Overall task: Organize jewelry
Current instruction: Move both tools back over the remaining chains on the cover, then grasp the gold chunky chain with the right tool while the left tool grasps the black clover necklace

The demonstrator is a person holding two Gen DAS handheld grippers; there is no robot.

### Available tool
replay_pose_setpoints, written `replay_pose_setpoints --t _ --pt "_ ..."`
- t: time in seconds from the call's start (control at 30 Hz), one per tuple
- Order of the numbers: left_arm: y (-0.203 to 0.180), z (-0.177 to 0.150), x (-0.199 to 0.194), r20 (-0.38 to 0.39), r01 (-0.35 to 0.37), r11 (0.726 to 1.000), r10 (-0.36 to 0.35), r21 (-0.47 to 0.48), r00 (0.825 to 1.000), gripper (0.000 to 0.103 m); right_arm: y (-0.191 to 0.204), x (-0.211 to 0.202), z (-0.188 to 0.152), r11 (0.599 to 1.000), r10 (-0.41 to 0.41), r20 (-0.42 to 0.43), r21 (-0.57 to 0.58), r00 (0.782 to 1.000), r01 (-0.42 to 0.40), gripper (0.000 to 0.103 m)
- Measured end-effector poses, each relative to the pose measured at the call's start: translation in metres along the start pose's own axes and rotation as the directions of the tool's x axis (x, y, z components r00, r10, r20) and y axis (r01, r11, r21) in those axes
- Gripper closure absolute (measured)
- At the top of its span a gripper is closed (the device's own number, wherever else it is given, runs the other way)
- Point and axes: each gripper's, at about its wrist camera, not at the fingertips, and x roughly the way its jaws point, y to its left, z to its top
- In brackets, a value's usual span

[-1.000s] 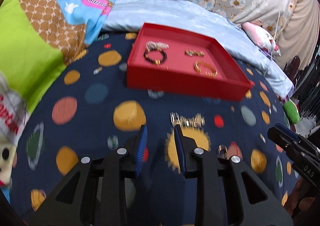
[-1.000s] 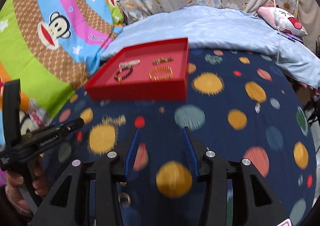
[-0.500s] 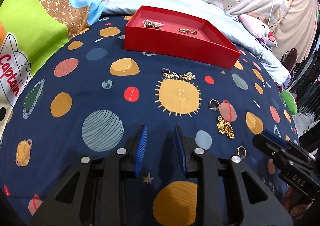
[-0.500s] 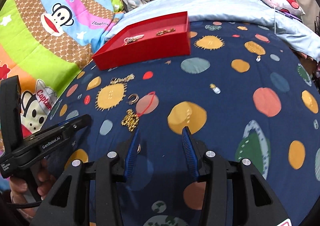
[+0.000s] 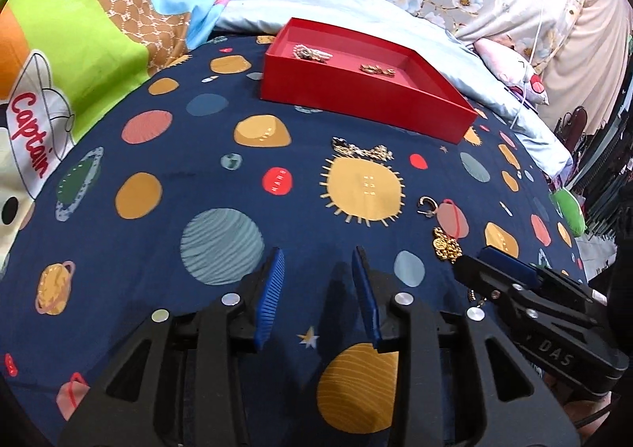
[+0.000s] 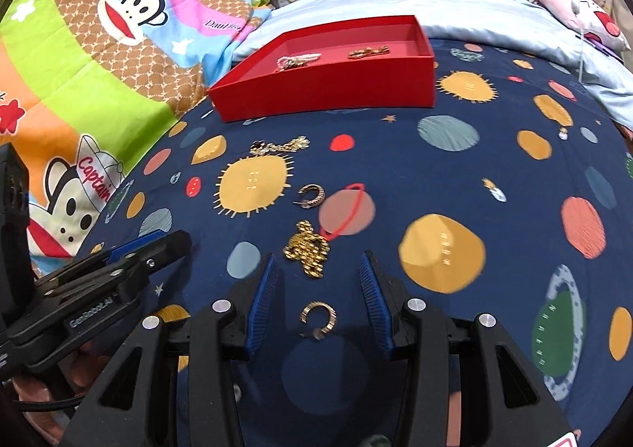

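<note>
Right gripper (image 6: 316, 288) hangs open-jawed over the gold hoop earring (image 6: 319, 318), well short of the red tray (image 6: 328, 86), so pickup looks next: lower, then pinch

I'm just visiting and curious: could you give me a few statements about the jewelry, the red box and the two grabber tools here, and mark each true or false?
1. The red tray already holds jewelry. True.
2. The right gripper grips the gold chain. False: open, holding nothing.
3. A hoop earring lies between the right gripper's fingers. True.
4. The left gripper holds a bracelet. False: it is empty.
5. The bedspread is plain white. False: navy with planets.
</note>
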Motion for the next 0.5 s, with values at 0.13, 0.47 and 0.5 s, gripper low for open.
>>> replay_pose_setpoints --t 0.13,0.47,0.5 --pt "0.008 0.006 -0.007 0.013 -0.011 1.000 0.011 -0.011 1.000 0.069 0.008 0.006 0.005 0.999 -0.021 -0.008 -0.028 1.000 0.021 0.061" --pt "0.017 0.015 -0.008 0.014 -0.022 0.999 0.022 -0.032 1.000 0.069 0.020 0.015 0.011 0.983 -0.146 -0.014 -0.114 0.989 0.143 0.092" --pt "0.017 0.015 -0.007 0.010 -0.022 0.999 0.022 -0.031 1.000 0.069 0.017 0.015 0.011 0.984 -0.143 -0.014 -0.107 0.990 0.140 0.094"
